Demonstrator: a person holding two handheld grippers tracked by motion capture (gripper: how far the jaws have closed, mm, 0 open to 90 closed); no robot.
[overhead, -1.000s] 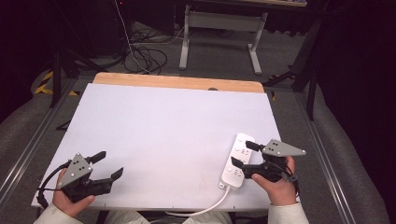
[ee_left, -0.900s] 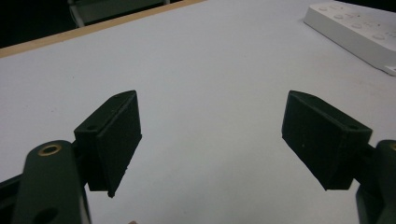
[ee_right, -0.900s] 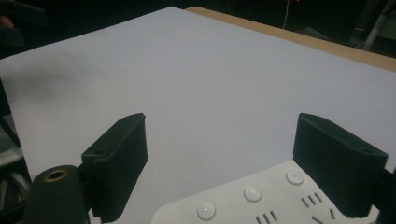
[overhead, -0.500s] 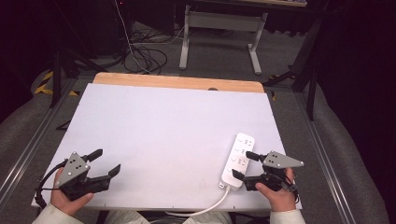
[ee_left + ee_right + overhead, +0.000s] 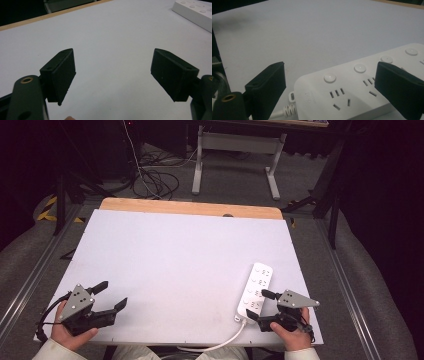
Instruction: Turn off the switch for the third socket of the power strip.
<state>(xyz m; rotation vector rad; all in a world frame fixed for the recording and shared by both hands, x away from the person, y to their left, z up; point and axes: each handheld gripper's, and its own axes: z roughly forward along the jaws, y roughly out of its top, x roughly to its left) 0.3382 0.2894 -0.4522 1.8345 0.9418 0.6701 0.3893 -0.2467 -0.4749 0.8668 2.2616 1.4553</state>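
A white power strip (image 5: 256, 290) lay flat on the white tabletop (image 5: 175, 260), near the right side and close to the person's edge. Its long side ran from the near edge up and away, leaning a little to the right. Its white cord (image 5: 220, 344) came out of the near end and curled off over the near edge of the tabletop. The sockets and round buttons faced up.

The right gripper (image 5: 260, 306) was held low by the near end of the strip. Its jaws were spread wide, with nothing between them but the strip's end below, and I could not tell if they touched it.

The left gripper (image 5: 111, 295) sat at the near left corner, well apart from the strip. Its jaws were also spread wide and held nothing.
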